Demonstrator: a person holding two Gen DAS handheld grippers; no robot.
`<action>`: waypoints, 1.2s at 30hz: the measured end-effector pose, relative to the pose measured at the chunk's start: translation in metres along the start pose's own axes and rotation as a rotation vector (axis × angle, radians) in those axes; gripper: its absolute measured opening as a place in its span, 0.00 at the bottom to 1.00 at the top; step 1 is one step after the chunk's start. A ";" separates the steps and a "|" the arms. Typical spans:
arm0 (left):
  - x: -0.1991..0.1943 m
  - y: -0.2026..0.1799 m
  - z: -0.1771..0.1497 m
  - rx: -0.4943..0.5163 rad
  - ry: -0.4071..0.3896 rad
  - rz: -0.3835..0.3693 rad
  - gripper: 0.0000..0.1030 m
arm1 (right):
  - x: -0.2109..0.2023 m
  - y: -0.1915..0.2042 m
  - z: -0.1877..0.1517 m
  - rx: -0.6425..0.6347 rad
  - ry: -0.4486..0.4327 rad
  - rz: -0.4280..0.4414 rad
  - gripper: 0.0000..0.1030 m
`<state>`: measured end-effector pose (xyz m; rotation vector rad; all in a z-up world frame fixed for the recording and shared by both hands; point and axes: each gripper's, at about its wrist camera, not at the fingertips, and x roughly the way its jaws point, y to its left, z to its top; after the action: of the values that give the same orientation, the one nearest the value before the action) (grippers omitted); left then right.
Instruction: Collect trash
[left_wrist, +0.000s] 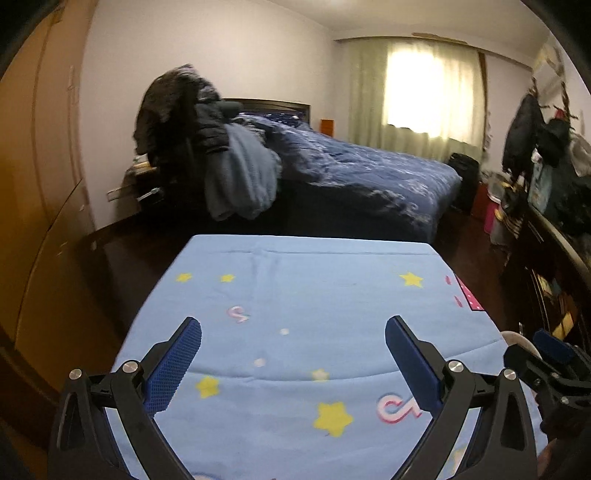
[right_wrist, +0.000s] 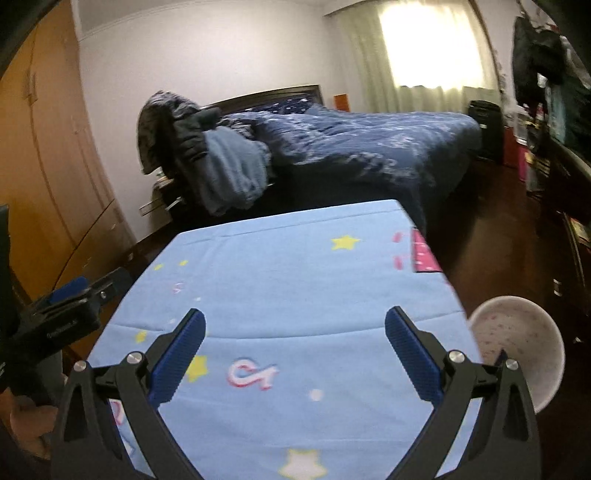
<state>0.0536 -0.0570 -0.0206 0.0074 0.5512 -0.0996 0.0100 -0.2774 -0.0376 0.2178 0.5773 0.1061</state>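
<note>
My left gripper (left_wrist: 293, 328) is open above a table covered by a light blue cloth (left_wrist: 295, 288) printed with yellow stars, with nothing between its blue pads. My right gripper (right_wrist: 295, 317) hangs open over the same cloth (right_wrist: 295, 266), also holding nothing. A white speckled round bin (right_wrist: 517, 347) stands on the floor just off the table's right edge, beside the right gripper's right finger; only a sliver of the bin (left_wrist: 517, 338) shows in the left wrist view. Only the printed pattern shows on the cloth in both views.
Beyond the table stands a bed with a dark blue quilt (left_wrist: 362, 166) and a chair piled with dark coats (left_wrist: 184, 122). A wooden wardrobe (left_wrist: 40, 184) lines the left wall. Cluttered shelves and hanging clothes (left_wrist: 546, 147) fill the right side. Dark wooden floor (right_wrist: 491, 221) lies between.
</note>
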 end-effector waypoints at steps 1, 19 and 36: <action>-0.004 0.004 0.000 -0.011 -0.003 0.003 0.96 | 0.000 0.006 0.001 -0.007 -0.002 0.006 0.95; -0.094 0.030 -0.005 -0.054 -0.101 0.076 0.96 | -0.067 0.062 -0.012 -0.106 -0.121 -0.066 0.97; -0.092 0.019 -0.002 -0.060 -0.102 0.078 0.96 | -0.072 0.048 -0.012 -0.085 -0.115 -0.067 0.97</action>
<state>-0.0232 -0.0293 0.0252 -0.0348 0.4511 -0.0072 -0.0582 -0.2406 0.0018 0.1213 0.4639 0.0523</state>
